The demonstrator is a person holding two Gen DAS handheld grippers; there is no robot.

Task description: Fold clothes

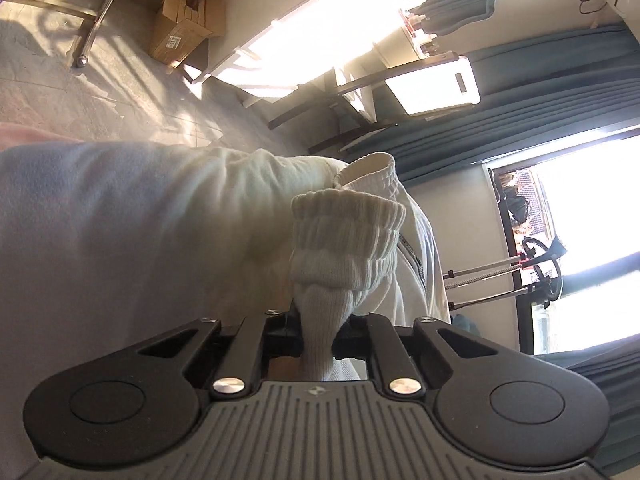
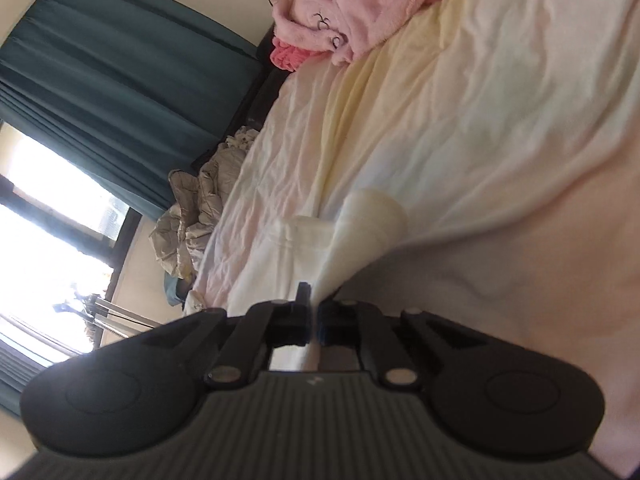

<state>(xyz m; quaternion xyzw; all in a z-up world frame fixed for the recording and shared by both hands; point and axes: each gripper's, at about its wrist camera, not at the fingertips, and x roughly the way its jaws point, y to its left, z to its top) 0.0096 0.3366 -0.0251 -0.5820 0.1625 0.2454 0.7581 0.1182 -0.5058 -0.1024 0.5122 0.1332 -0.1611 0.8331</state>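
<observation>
The left tool [image 1: 318, 334] is pinching a cream ribbed cuff [image 1: 344, 236], the knit bunching into a narrow neck where it is passing between the two fingers and flaring out again beyond them. The cuff belongs to a cream garment [image 1: 208, 208] that is filling the middle and left of the left wrist view, with a second ribbed edge [image 1: 370, 168] standing up just behind the held one. Beyond the garment, a cardboard box [image 1: 184, 24] is sitting on the grey floor [image 1: 80, 92], a dark chair [image 1: 360, 104] is standing near teal curtains [image 1: 552, 80], and bright light is coming through a window [image 1: 580, 240].

The right tool [image 2: 316, 320] is pressed together on a thin fold of cream cloth [image 2: 360, 232], which is rising from the closed fingers to a rounded end lying on the bed [image 2: 460, 100]. The pale sheet is wrinkling across most of that view. A pink fluffy heap [image 2: 340, 12] is lying at the bed's far end, and a crumpled beige bundle [image 2: 192, 220] is sitting beside the bed edge, near a teal curtain [image 2: 120, 72]. Whether both tools are gripping the same garment cannot be told, since neither view is showing the other tool.
</observation>
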